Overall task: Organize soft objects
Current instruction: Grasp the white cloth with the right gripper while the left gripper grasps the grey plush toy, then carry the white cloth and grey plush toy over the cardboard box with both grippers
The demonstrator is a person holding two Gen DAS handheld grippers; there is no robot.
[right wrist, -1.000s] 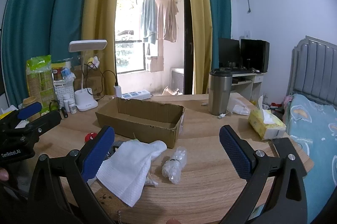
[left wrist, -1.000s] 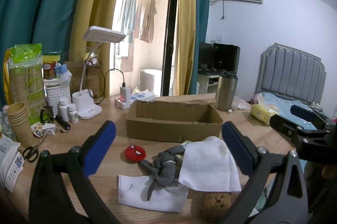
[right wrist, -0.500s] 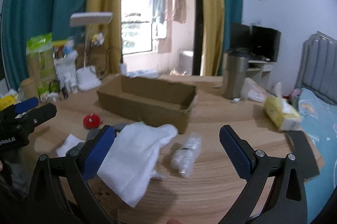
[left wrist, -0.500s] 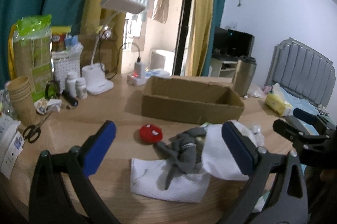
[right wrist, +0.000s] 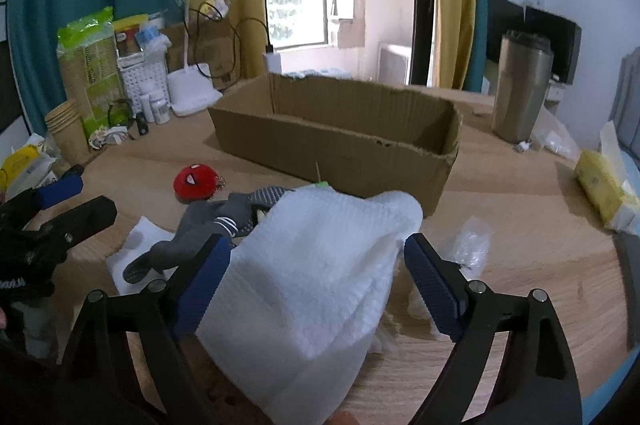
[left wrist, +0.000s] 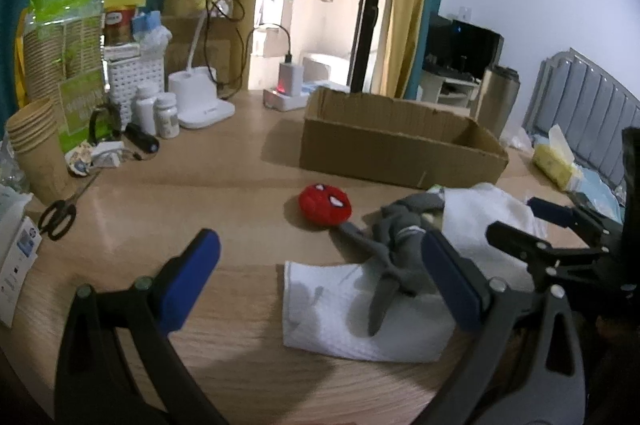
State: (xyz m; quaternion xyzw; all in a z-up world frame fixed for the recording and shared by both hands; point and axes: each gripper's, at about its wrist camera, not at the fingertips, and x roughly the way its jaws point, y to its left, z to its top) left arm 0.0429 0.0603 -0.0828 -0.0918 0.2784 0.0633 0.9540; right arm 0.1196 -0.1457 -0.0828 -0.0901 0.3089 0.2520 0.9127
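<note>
A pile of soft things lies in front of the open cardboard box [right wrist: 332, 145]. On top is a folded white towel [right wrist: 320, 265]. My right gripper [right wrist: 318, 283] straddles it with its jaws closing, and the pads are at the towel's edges. A grey soft toy [left wrist: 400, 233] lies across a flat white cloth [left wrist: 344, 313]. A red Spider-Man plush [left wrist: 325, 203] sits just behind them. My left gripper [left wrist: 322, 281] hangs open above the cloth's left part with nothing between its fingers. The right gripper's fingertips [left wrist: 556, 213] show at the right of the left wrist view.
A desk lamp [left wrist: 200, 105], pill bottles [left wrist: 160, 111], paper cups [left wrist: 36, 149] and scissors [left wrist: 60, 219] crowd the table's left side. A steel tumbler [right wrist: 520, 89], a tissue pack [right wrist: 604, 185] and a crumpled plastic bag [right wrist: 472, 241] are on the right.
Both grippers have sunk and come closer to the pile. The right gripper's jaws have narrowed around the white towel. The left gripper now hangs over the flat cloth.
</note>
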